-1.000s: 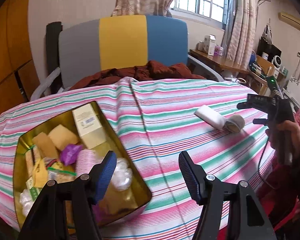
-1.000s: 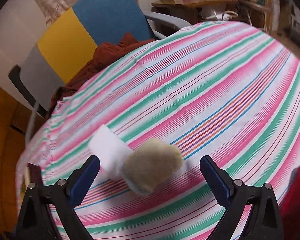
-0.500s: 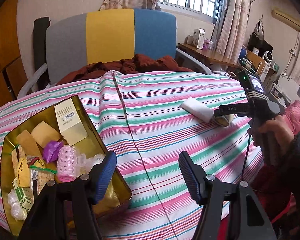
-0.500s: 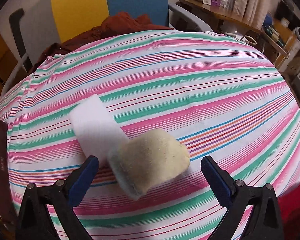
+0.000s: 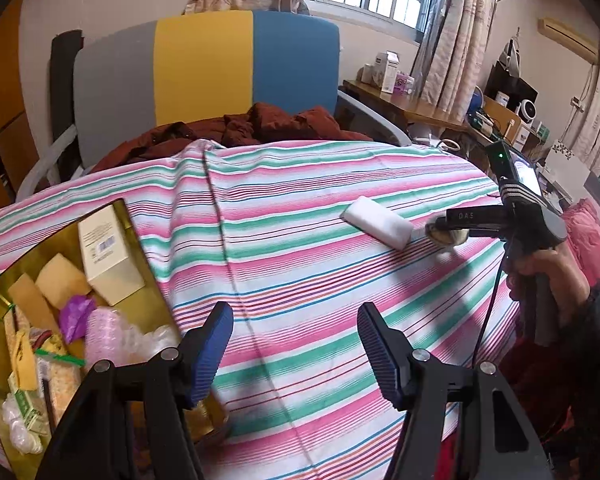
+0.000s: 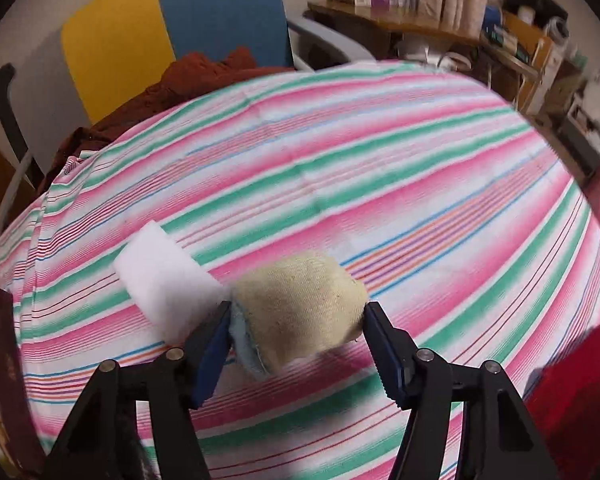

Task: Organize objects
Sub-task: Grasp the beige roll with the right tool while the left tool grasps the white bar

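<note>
1. In the left wrist view, the left gripper hangs above the striped tablecloth with its jaws spread wide and nothing between them. Down to its left sits a gold tin holding a cream box, yellow sponges, a pink hair roller and small packets. Farther right, a hand holds the right gripper at a beige cloth roll, touching a white sponge block.
2. In the right wrist view, the right gripper has both pads pressed against the beige cloth roll, one at each end. The white sponge block lies on the striped tablecloth, touching the roll's left end.
</note>
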Demonstrator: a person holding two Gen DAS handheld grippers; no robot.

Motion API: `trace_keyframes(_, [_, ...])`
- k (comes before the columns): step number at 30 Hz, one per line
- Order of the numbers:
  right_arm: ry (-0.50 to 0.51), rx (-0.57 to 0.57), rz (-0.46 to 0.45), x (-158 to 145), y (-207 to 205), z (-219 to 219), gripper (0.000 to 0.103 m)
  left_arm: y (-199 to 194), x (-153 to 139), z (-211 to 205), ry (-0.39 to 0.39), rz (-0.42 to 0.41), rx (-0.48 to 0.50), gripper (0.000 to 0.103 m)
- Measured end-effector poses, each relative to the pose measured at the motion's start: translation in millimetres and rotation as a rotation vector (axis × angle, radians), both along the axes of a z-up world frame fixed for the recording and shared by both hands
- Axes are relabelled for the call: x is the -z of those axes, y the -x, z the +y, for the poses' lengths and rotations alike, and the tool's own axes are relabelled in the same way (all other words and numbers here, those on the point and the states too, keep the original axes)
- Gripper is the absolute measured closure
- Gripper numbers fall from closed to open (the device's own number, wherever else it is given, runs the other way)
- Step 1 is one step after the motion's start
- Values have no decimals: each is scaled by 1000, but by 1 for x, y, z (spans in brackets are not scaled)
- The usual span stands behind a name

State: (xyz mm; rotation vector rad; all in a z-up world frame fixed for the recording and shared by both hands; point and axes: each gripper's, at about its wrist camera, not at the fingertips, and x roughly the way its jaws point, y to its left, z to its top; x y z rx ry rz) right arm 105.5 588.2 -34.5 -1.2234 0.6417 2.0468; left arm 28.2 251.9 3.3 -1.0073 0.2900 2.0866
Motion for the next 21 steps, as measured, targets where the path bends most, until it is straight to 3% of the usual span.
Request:
trace_keyframes(5, [-28, 78, -45, 0, -10, 7, 38, 10, 2, 33, -2, -60, 26, 38])
trace_keyframes(11, [34, 161, -11, 3, -23, 23, 38, 19, 16, 86, 31, -126, 47, 38])
trace_keyframes(21, [99, 195, 41, 4, -35, 31, 36, 50, 54, 174, 67, -318, 5, 39])
